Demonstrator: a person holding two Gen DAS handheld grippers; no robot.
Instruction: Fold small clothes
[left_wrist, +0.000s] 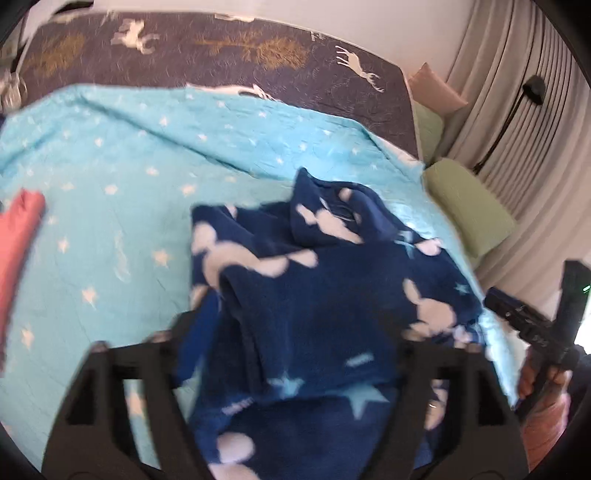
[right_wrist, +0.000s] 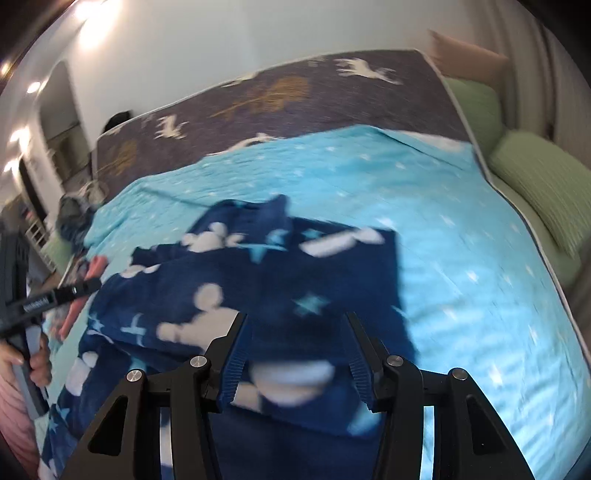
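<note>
A navy fleece garment (left_wrist: 306, 295) with white mouse shapes and light blue stars lies crumpled on a turquoise star blanket (left_wrist: 129, 166). It also shows in the right wrist view (right_wrist: 258, 280). My left gripper (left_wrist: 291, 332) is open, its jaws spread wide, and the cloth lies between and over them. My right gripper (right_wrist: 295, 332) is open, its blue-padded fingers (right_wrist: 236, 354) straddling a fold of the garment. The right gripper's body shows at the left view's right edge (left_wrist: 532, 325). The left gripper's body shows at the right view's left edge (right_wrist: 48, 299).
The blanket covers a bed with a dark deer-print cover (left_wrist: 221, 55) behind it. A pink cloth (left_wrist: 18, 236) lies at the blanket's left. Green cushions (left_wrist: 469, 206) and curtains (left_wrist: 517, 92) stand to the right. Both views are motion-blurred.
</note>
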